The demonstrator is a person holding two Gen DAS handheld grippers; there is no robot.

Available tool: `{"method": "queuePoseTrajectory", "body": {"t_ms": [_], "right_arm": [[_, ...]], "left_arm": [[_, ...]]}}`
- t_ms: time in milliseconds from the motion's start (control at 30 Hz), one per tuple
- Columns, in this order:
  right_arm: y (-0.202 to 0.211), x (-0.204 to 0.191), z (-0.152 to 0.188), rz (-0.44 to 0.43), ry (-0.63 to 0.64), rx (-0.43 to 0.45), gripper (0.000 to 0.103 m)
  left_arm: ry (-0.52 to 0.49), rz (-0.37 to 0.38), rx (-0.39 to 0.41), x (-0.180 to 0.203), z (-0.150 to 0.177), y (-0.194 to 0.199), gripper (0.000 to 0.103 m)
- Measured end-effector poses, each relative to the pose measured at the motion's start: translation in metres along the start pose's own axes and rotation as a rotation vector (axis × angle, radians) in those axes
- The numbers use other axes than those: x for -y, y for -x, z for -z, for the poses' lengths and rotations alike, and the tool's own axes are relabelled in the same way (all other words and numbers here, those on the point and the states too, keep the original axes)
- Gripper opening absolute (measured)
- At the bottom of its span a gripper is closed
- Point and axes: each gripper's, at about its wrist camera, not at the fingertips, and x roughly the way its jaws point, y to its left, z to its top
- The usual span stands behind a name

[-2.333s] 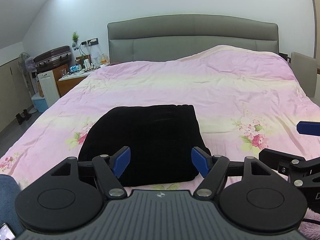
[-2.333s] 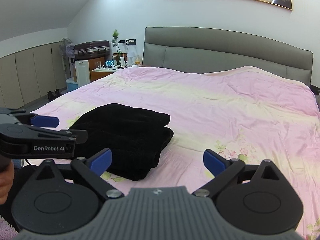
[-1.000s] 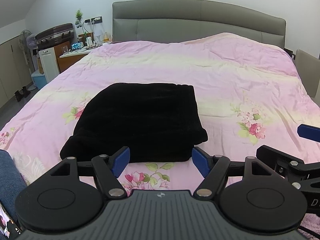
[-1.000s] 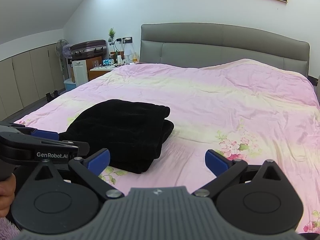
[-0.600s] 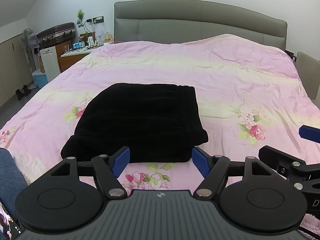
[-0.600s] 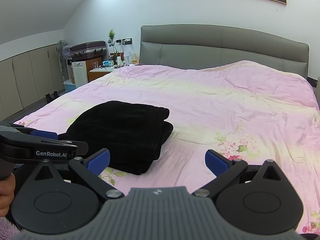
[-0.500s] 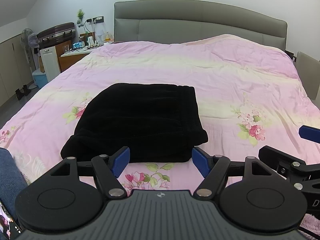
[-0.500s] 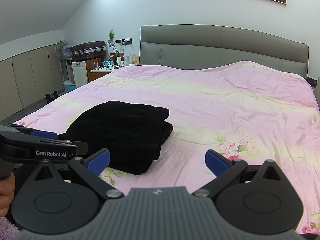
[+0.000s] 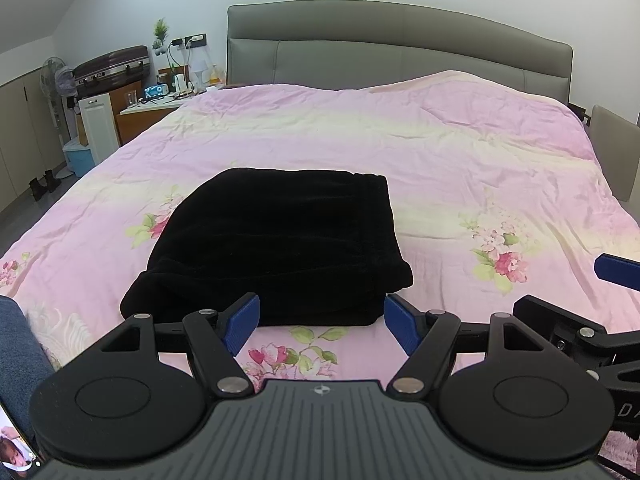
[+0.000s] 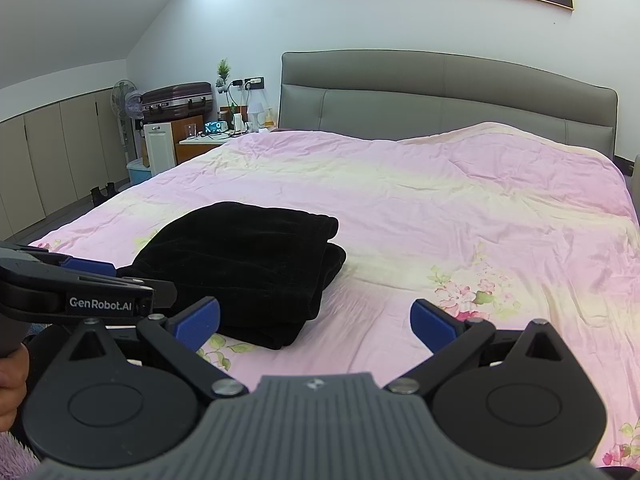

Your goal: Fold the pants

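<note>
Black pants (image 9: 276, 244) lie folded into a thick rectangular stack on the pink floral bedspread (image 9: 460, 168), near the bed's front edge. My left gripper (image 9: 322, 322) hovers open just in front of the stack's near edge, with nothing between its blue pads. In the right wrist view the folded pants (image 10: 248, 264) sit to the left, and my right gripper (image 10: 316, 322) stands wide open and empty over bare bedspread (image 10: 460, 216) to the right of the stack. The left gripper's body (image 10: 80, 292) shows at the left edge of that view.
A grey padded headboard (image 9: 400, 52) closes the far end of the bed. A nightstand with small items (image 9: 156, 100), a suitcase (image 9: 112, 68) and a fan (image 9: 56, 80) stand at the left. A person's hand (image 10: 12, 376) and denim-clad leg (image 9: 16, 344) are at the lower left.
Over the last two seconds both grippers drew back from the folded pants toward the bed's front edge. In the last half second nothing has visibly moved.
</note>
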Motion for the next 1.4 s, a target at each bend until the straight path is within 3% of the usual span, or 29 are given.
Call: {"method": "queuePoseTrajectory", "body": {"t_ms": [1400], "right_arm": [[0.0017, 0.0012, -0.0004, -0.004, 0.009, 0.005, 0.098]], "left_arm": [[0.003, 0.021, 0.015, 0.0074, -0.0041, 0.0043, 0.083]]}}
